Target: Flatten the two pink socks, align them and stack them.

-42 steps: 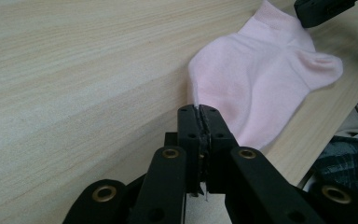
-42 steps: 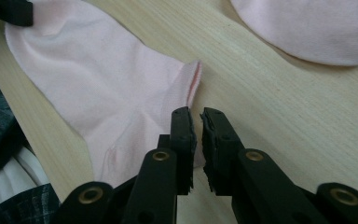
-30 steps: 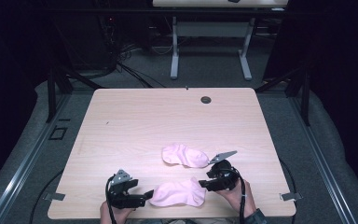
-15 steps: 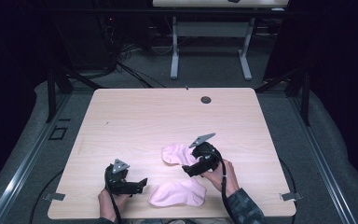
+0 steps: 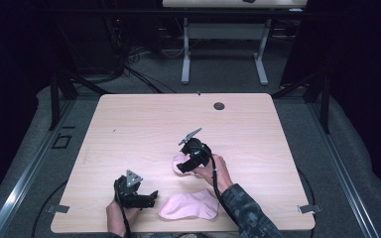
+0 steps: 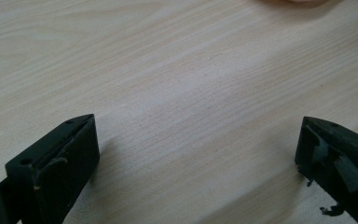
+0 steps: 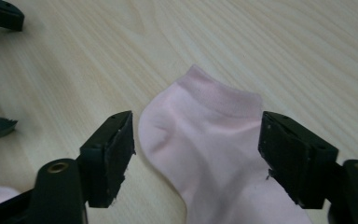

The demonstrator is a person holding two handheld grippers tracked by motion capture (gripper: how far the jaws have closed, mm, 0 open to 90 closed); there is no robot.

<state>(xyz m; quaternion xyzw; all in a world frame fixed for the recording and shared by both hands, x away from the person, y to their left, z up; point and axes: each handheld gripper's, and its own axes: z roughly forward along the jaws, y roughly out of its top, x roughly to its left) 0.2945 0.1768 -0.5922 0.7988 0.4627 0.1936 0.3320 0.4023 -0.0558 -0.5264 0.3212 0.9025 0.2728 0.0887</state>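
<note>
Two pink ankle socks lie on the wooden table (image 5: 144, 124). The farther sock (image 5: 178, 160) is partly under my right gripper (image 5: 187, 165). In the right gripper view that sock (image 7: 214, 154) lies flat, cuff away from me, between the wide-apart jaws of the right gripper (image 7: 196, 126), which hovers open over it. The nearer sock (image 5: 188, 206) rests by the front edge, just right of my left gripper (image 5: 150, 196). Bare wood sits between the parted jaws of the left gripper (image 6: 196, 128), which is open.
A dark round grommet (image 5: 219, 105) sits near the table's far edge. A person's hands and a camouflage sleeve (image 5: 243, 210) come in from the front. Beyond the table stand a white desk frame (image 5: 223, 49) and floor cables.
My right gripper has travelled from the front right, away from me and leftward, and now sits over the farther sock. The left gripper has barely shifted.
</note>
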